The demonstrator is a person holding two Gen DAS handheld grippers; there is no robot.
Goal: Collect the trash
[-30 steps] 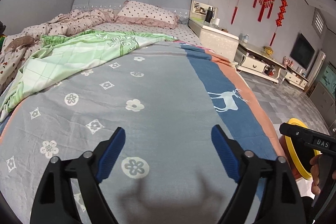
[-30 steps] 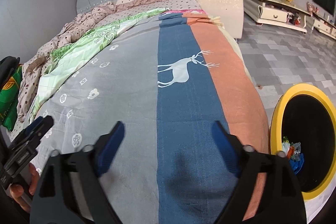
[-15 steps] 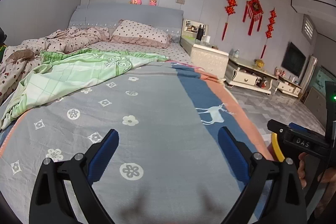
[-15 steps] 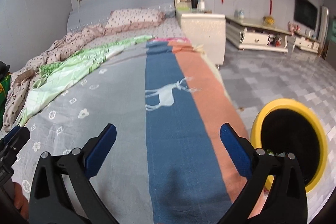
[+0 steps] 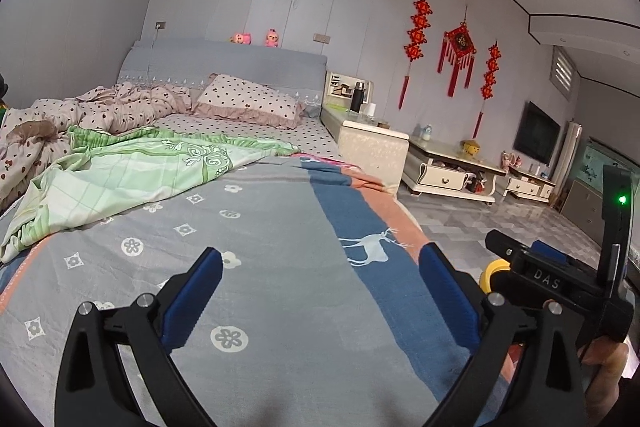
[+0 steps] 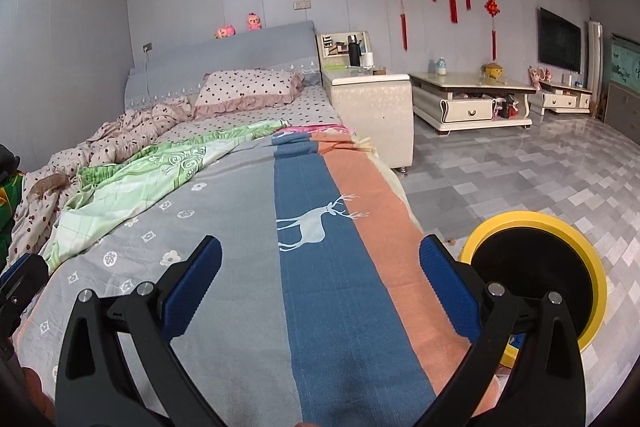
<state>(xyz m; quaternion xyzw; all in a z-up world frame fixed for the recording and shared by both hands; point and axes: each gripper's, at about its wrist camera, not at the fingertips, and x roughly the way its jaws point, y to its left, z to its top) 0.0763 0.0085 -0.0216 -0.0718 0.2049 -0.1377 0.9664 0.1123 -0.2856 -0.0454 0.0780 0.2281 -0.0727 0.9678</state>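
Observation:
My left gripper (image 5: 320, 259) hovers over the grey flowered bedspread (image 5: 260, 227); its jaws are opening and nothing lies between the blue pads. My right gripper (image 6: 320, 247) stands open and empty above the blue stripe with the white deer (image 6: 316, 223). A round yellow-rimmed black trash bin (image 6: 532, 217) sits on the floor beside the bed, just right of the right gripper. In the left wrist view only a sliver of the bin (image 5: 490, 273) shows behind the right gripper's body (image 5: 536, 267). No loose trash is visible on the bedspread.
A green quilt (image 5: 132, 179), a dotted duvet (image 5: 112, 107) and a pillow (image 5: 248, 99) lie on the bed's far left half. A cream nightstand (image 6: 372, 107) and low TV cabinets (image 6: 472, 99) line the wall. Grey tiled floor (image 6: 540, 163) spreads to the right.
Both grippers have risen and tipped upward, so more wall and less bedspread show. The left jaws have spread wider. The bin's inside, with its trash, has slipped behind the right finger.

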